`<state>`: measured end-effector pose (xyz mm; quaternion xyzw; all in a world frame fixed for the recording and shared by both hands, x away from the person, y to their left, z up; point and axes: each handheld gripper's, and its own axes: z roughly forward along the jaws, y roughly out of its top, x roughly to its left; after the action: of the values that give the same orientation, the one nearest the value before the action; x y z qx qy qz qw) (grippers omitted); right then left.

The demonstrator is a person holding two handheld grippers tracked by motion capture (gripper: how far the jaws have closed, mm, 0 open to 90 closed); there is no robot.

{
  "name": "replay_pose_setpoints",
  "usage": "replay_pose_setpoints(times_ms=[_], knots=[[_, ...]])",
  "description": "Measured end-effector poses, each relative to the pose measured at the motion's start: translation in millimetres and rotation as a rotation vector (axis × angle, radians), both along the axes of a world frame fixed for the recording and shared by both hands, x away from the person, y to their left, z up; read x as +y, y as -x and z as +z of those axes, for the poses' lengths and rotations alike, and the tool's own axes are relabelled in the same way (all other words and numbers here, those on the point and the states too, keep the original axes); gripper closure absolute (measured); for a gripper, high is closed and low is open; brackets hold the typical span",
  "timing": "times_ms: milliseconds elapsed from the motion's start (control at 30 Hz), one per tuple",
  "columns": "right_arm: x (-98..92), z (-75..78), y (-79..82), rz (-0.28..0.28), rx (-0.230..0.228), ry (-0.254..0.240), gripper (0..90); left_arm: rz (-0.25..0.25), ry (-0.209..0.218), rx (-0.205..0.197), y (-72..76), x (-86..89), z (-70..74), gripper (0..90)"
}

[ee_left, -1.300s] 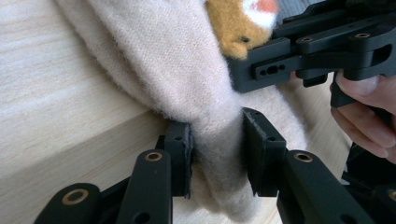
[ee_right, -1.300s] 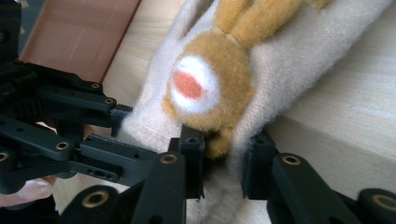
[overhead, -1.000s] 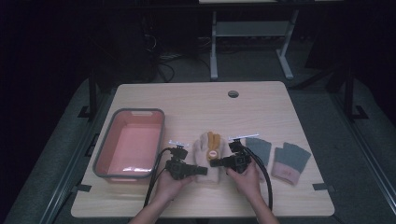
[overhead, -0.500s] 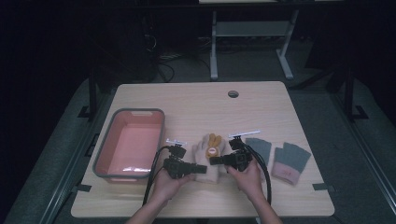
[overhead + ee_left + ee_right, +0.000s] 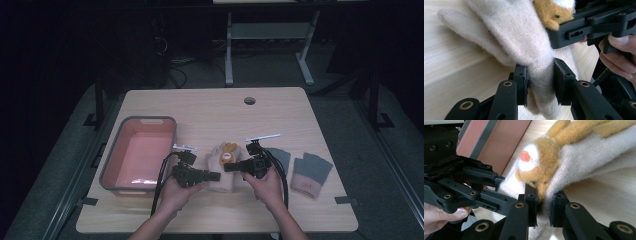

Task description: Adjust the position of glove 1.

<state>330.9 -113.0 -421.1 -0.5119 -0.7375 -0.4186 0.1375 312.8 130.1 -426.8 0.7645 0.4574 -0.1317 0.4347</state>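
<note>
Left of centre in the high view, the pink bin (image 5: 137, 155) holds nothing; the left gripper (image 5: 540, 83) and right gripper (image 5: 543, 206) both pinch the cream mitten (image 5: 222, 167).

No text, label, brand, number or sign can be read anywhere in these views.
</note>
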Motion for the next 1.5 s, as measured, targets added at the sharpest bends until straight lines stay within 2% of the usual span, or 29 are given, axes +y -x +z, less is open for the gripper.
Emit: replay_pose_setpoints(times_ms=[400, 567, 867, 1500], knots=[[7.5, 23.2, -5.4, 0.012, -0.024, -0.015, 79.5, 0.009, 0.018, -0.035, -4.5, 12.9, 23.3, 67.3], [16.1, 37.8, -10.0, 0.026, -0.039, -0.024, 79.6, 0.020, 0.032, -0.047, -6.0, 20.3, 32.4, 67.4], [24.3, 47.4, -16.2, 0.038, -0.045, -0.032, 79.7, 0.026, 0.047, -0.047, -10.4, 31.5, 42.0, 67.4], [44.6, 78.7, -29.8, 0.062, -0.078, -0.057, 79.7, 0.045, 0.059, -0.087, -19.2, 55.5, 73.9, 67.4]])
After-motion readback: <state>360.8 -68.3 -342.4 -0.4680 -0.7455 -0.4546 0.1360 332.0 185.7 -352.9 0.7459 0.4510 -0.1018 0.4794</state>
